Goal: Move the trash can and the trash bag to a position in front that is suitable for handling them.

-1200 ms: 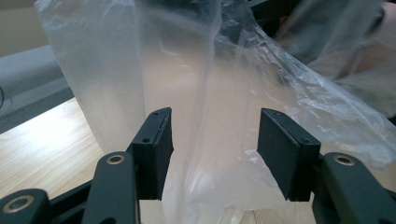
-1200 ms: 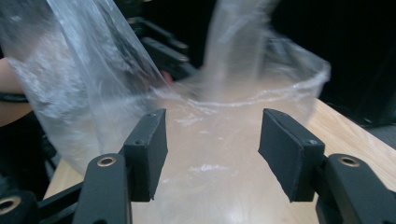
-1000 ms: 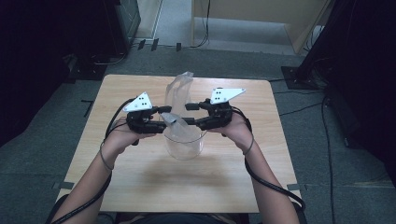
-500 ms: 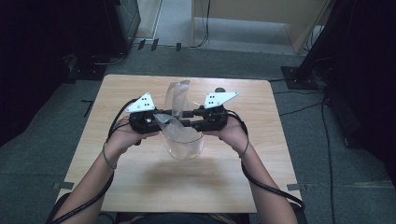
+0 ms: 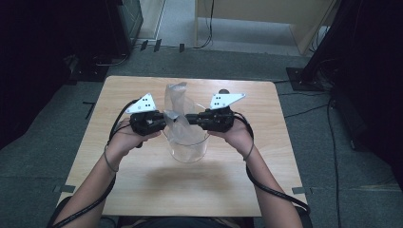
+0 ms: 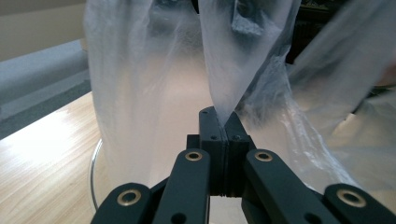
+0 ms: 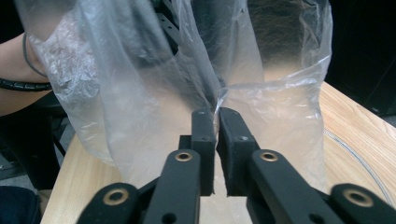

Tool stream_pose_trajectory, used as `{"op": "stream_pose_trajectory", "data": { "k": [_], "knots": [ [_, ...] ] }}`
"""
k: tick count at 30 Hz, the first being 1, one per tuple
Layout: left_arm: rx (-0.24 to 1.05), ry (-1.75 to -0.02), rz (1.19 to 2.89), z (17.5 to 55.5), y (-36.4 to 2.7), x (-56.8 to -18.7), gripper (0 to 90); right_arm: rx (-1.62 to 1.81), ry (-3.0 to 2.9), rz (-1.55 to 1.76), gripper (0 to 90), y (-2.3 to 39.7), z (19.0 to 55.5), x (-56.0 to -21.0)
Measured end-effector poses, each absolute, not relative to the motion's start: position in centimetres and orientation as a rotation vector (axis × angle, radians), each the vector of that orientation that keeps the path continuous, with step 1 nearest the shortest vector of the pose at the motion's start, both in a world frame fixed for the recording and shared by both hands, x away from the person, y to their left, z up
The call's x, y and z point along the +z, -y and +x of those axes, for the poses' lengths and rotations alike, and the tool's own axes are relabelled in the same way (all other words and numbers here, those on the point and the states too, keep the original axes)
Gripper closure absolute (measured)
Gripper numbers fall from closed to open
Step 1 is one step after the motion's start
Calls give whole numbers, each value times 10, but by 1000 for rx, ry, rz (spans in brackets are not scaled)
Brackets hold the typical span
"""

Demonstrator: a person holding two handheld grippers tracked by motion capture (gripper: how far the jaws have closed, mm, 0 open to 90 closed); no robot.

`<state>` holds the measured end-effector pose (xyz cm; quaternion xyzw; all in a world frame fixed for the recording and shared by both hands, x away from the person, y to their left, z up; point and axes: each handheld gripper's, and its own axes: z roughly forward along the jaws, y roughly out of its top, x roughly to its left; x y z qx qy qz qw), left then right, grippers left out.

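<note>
A clear plastic bag stands in a round clear container at the middle of the wooden table. My left gripper reaches in from the left; its jaws have just been closing and are now shut on a fold of the bag. From the right, my right gripper faces it; its jaws have just been closing too and now pinch the bag's film. The two grippers' tips lie close together above the container's mouth. The container's rim curves beside the bag.
The wooden table has bare room in front of and behind the container. Grey floor with cables surrounds it. A dark cabinet stands at the back left, a pale wooden unit at the back, and a black stand at the right.
Both grippers have drawn inward toward each other over the container, and their jaws have shut on the bag.
</note>
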<state>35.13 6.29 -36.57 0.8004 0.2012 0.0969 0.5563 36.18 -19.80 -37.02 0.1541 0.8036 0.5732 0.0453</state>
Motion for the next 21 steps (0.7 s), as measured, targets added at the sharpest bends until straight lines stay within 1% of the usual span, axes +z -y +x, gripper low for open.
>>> {"op": "stream_pose_trajectory", "data": {
  "k": [3,21],
  "knots": [
    [227,-478,1887,351,-63,-366,898,1745,-2444,498,900,199,362,-370],
    [193,-552,1874,357,-78,-363,891,1744,-2413,609,900,213,365,-365]
  ]
}}
